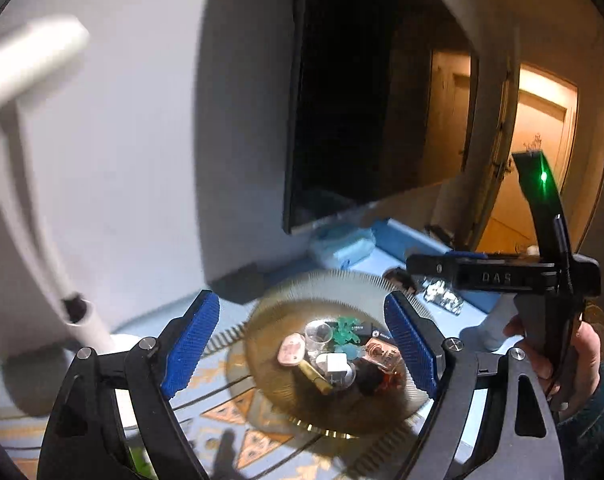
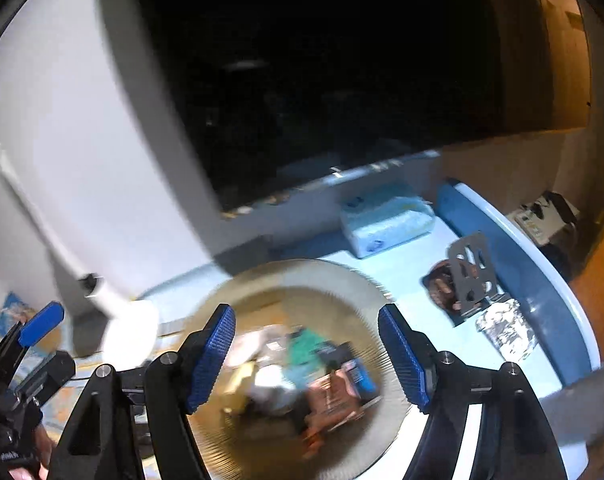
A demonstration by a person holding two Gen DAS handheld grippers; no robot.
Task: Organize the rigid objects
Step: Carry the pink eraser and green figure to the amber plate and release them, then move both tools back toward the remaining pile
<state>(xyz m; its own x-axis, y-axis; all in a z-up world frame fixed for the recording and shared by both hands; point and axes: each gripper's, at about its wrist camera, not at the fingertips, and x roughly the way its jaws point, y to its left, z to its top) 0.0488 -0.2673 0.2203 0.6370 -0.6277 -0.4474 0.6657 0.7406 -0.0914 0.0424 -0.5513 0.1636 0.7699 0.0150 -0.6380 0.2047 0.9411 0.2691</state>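
Nearest, left gripper (image 1: pixel 300 350) with blue ribbed pads spread wide, nothing between them, hovering above the dish; right gripper (image 2: pixel 306 354) likewise parted and empty, poised over the same dish, its black body and the hand holding it (image 1: pixel 574 364) visible at the right of the left view. Just beyond the fingertips, round amber ribbed glass dish (image 1: pixel 326 292) resting on a patterned blue and orange cloth (image 1: pixel 222 404), already heaped with small rigid items: clear small glass cup (image 1: pixel 318 334), copper-coloured oval tag (image 1: pixel 292 352), white cube-shaped block (image 1: pixel 336 364), brass-coloured cylinder (image 1: pixel 316 376), green plastic piece (image 1: pixel 344 328), plus darker bits too blurred to name. Judged well along, most small pieces gathered in the dish. Further right on the pale blue tabletop (image 2: pixel 414 264), still outside the dish, grey perforated metal stand (image 2: pixel 472 276) over a dark packet, and crumpled silver foil wrapper (image 2: pixel 506 330) just beside it; probably left to sort. Further back, pale blue tissue pack (image 2: pixel 386 220), then white lamp stem (image 1: pixel 82 320) at left and a large dark screen (image 1: pixel 342 100) against the wall
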